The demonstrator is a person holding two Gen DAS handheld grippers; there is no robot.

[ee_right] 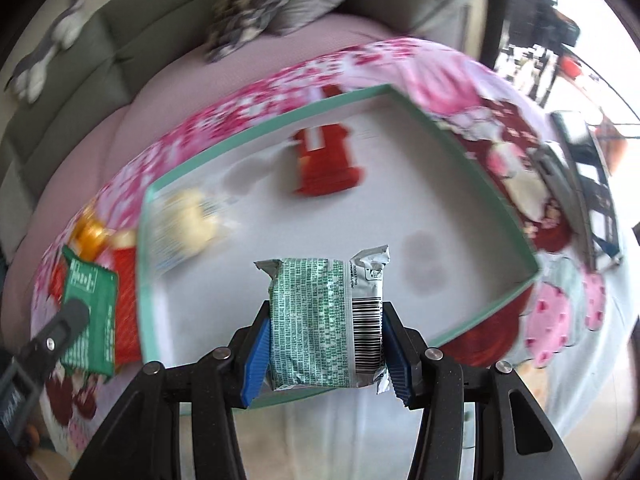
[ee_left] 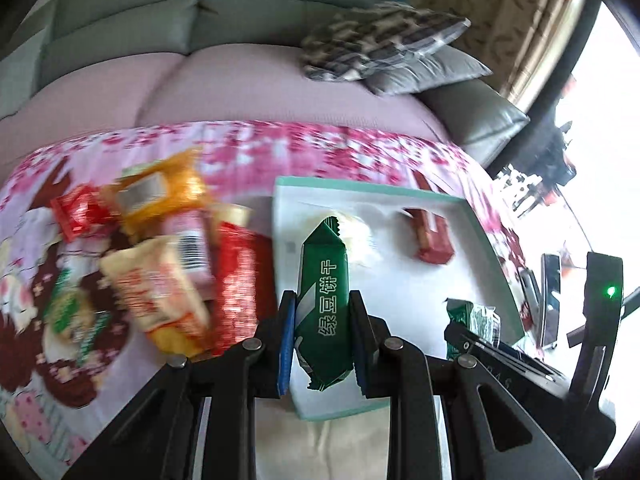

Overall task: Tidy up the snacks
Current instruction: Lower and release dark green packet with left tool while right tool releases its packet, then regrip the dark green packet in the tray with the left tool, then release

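**Both grippers clamped on green snack packs over the tray**

Left gripper (ee_left: 322, 340): fingers pressed in on a dark green foil biscuit pack with white Chinese lettering (ee_left: 322, 296). The pack is pinched across its narrow width near its lower end; the blue pads (ee_left: 286, 344) are seen against both long sides. The pack stands lengthwise between the fingers, with its crimped top end pointing away from the camera and its crumpled bottom end hanging below the pads.

Right gripper (ee_right: 326, 338): fingers closed on a pale green printed foil snack pack with a barcode panel (ee_right: 326, 316). It is gripped sideways, blue pads (ee_right: 258, 352) touching its left and right ends, printed back and barcode turned to the camera. Silver crimped corners stick out above and below the right pad.

Both held packs are seen over the near part of a shallow white tray with a mint-green rim (ee_right: 504, 204). Whether either pack touches the tray floor cannot be told.

Inside the tray, farther from the fingers: a red wrapped snack (ee_right: 326, 160) toward the far side and a pale yellow snack in clear wrap (ee_right: 188, 216) by the left rim.

Left of the tray, outside it, a loose pile of mixed snack packets in red, orange and cream wrappers (ee_left: 172, 252) is seen, blurred. Everything lies on a pink floral tablecloth (ee_left: 320, 148). Behind it a grey-green sofa (ee_left: 160, 12) with a patterned grey cushion (ee_left: 380, 36) is seen.
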